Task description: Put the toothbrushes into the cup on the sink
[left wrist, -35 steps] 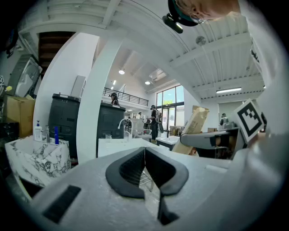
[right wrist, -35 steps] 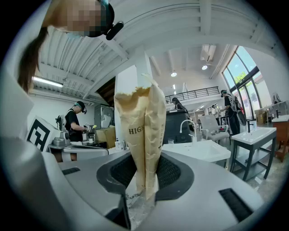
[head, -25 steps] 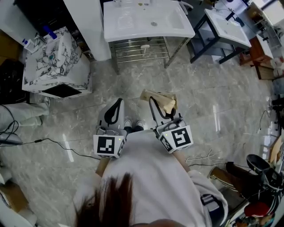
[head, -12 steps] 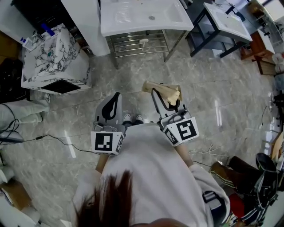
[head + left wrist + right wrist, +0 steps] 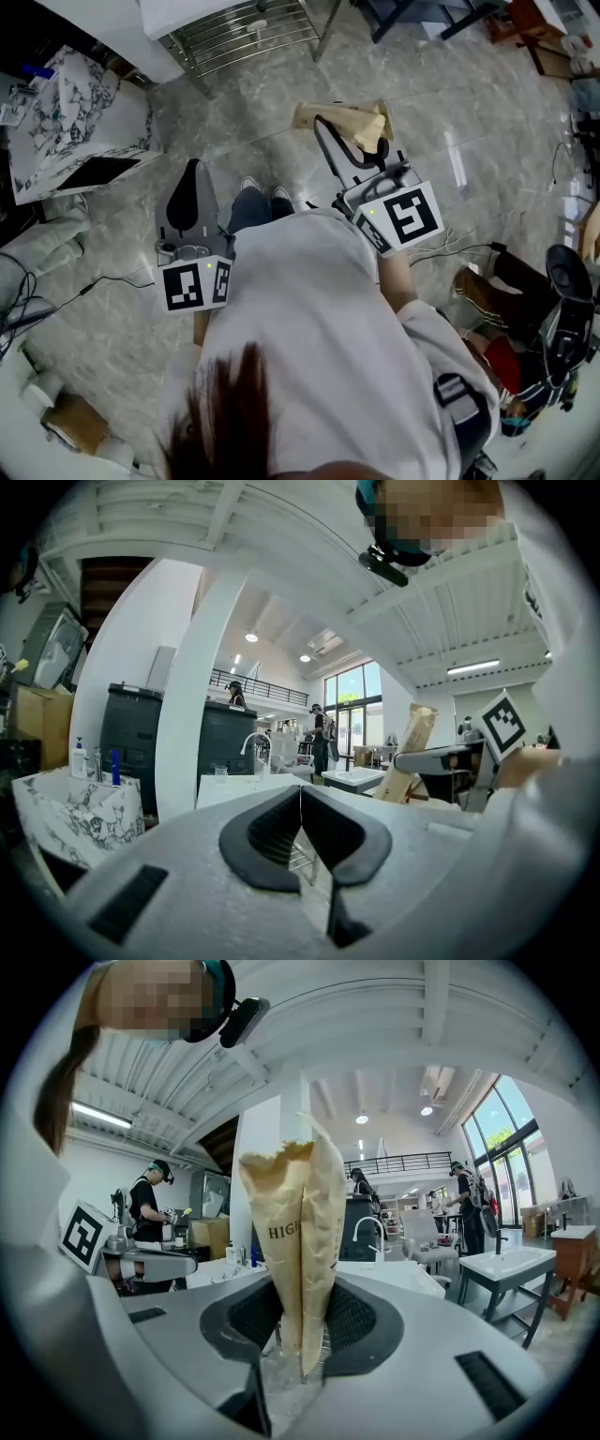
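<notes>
**A:** Where are you standing?
**B:** On the grey marble floor (image 5: 281,159). The white sink (image 5: 246,786) is ahead, well apart from both grippers. The marbled cabinet (image 5: 75,122) is off to my left.

**A:** Left side?
**B:** My left gripper (image 5: 300,806) has its jaws together with nothing between them, and it's held out over the floor.

**A:** Right?
**B:** My right gripper (image 5: 300,1312) is clamped on a tan paper packet (image 5: 295,1241). The packet stands upright between the pads with its lower end in the grip. It has "HIGH" printed on the side. The paper is opaque, so I can't tell what's inside.

**A:** Cup?
**B:** There's a small clear cup (image 5: 220,773) on the sink top, just beside the faucet (image 5: 253,747), seen from the left gripper view.
</notes>
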### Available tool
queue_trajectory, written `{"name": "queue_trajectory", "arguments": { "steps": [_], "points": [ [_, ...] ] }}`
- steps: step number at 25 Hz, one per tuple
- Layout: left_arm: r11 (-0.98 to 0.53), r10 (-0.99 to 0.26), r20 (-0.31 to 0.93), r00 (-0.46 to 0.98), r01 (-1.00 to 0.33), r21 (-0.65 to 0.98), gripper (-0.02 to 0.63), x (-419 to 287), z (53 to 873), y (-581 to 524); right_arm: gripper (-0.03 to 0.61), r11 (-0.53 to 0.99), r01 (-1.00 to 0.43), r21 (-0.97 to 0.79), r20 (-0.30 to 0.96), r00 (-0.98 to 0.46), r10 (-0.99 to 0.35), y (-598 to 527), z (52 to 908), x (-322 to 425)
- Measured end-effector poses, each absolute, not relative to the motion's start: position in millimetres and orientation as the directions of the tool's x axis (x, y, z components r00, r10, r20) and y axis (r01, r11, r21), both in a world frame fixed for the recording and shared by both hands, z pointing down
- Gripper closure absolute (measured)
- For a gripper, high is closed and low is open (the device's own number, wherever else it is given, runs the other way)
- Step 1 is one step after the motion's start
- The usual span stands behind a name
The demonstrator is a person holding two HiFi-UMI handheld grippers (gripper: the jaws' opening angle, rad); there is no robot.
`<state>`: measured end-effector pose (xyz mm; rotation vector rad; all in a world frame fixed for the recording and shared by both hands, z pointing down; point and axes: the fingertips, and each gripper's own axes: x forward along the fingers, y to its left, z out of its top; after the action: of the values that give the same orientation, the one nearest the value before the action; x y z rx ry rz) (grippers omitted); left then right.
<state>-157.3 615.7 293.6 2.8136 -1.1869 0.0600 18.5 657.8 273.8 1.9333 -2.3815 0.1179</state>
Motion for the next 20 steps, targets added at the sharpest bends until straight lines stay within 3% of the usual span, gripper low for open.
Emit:
{"name": "queue_trajectory", "arguments": {
  "steps": [20],
  "points": [
    [-0.707,-0.686,0.159,0.710,-0.702,0.084,0.598,-165.5,310.5,500.0,0.465,0.180,-0.981,-0.064,0.196,-0.190,-0.962,549.9,292.2,18.6]
  ]
}}
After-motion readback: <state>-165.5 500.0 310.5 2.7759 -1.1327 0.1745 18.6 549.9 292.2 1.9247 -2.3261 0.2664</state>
